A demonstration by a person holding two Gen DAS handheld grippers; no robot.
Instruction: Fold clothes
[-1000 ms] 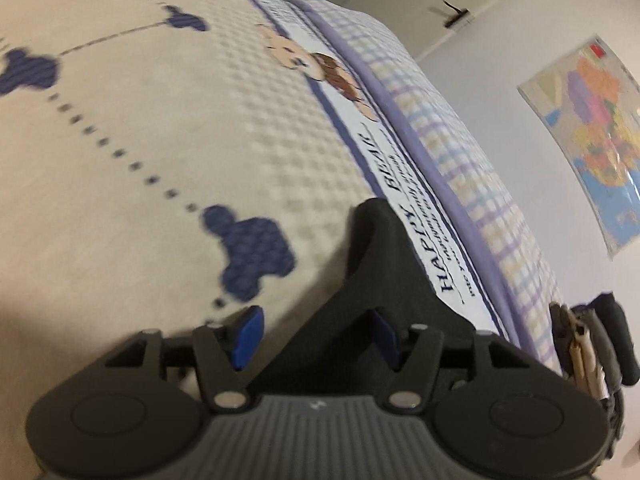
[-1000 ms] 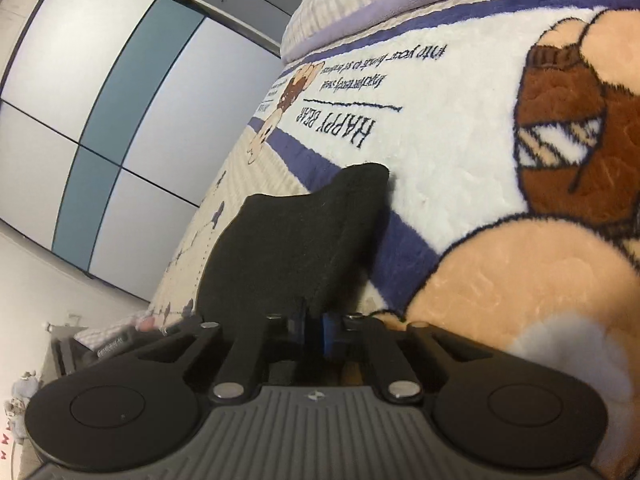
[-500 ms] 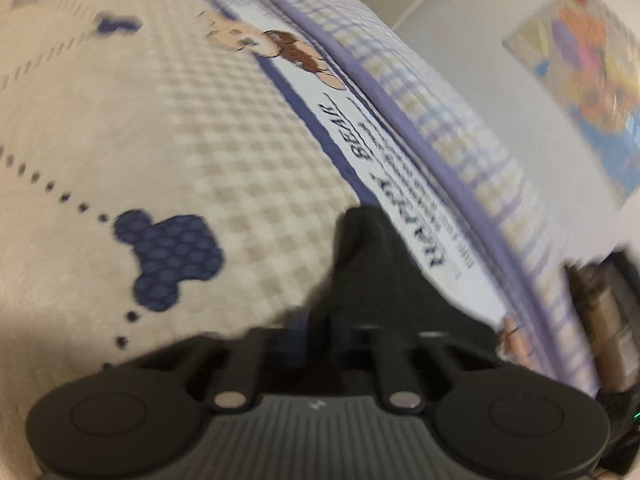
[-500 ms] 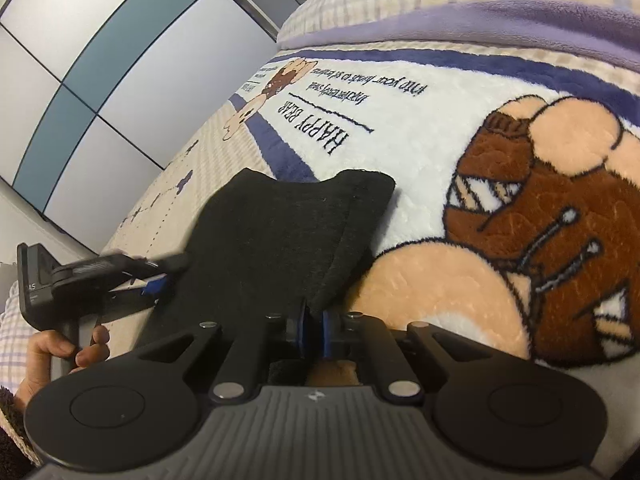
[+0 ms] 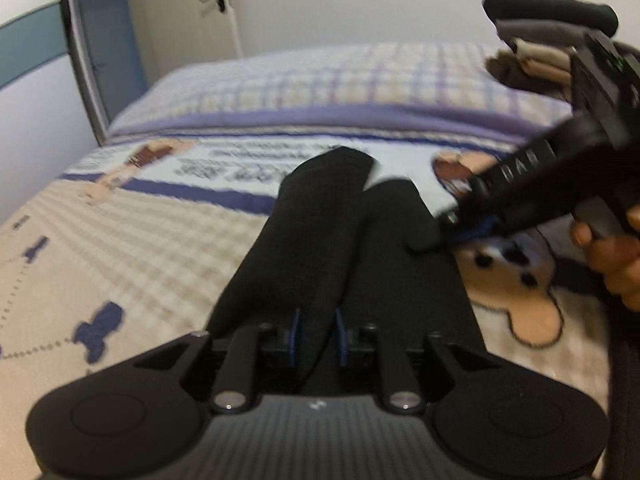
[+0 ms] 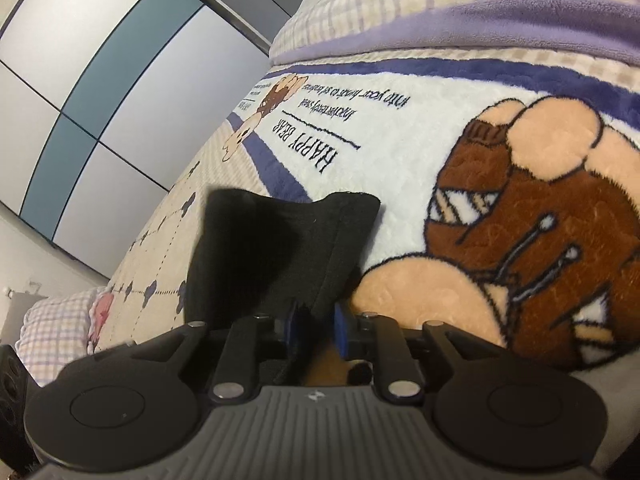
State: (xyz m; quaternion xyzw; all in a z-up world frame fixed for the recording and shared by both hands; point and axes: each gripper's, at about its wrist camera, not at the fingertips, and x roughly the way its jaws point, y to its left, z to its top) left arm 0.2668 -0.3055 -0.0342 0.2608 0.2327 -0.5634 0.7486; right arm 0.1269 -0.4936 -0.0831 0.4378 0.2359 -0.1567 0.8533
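A black garment [image 5: 400, 272] lies on the bear-print blanket [image 5: 140, 240]. One long fold of it rises from the bed into my left gripper [image 5: 318, 334]. The jaws are opening, but the cloth still fills the gap between the blue pads. My right gripper [image 5: 464, 232], held by a hand [image 5: 612, 256], has its tips at the garment's right edge. In the right wrist view the right gripper [image 6: 316, 320] is opening. The garment's [image 6: 280, 248] edge rests against one pad, with blanket showing beside the other.
Folded clothes [image 5: 540, 40] are stacked at the far right of the bed, on the checked purple cover [image 5: 320, 80]. A white wall and a door stand behind the bed. A checked pillow [image 6: 52, 320] lies far left in the right wrist view.
My left gripper closed on the garment's edge, rolled, and swept across the bed toward the right gripper, carrying a fold over. The right gripper's pads have parted from tightly shut.
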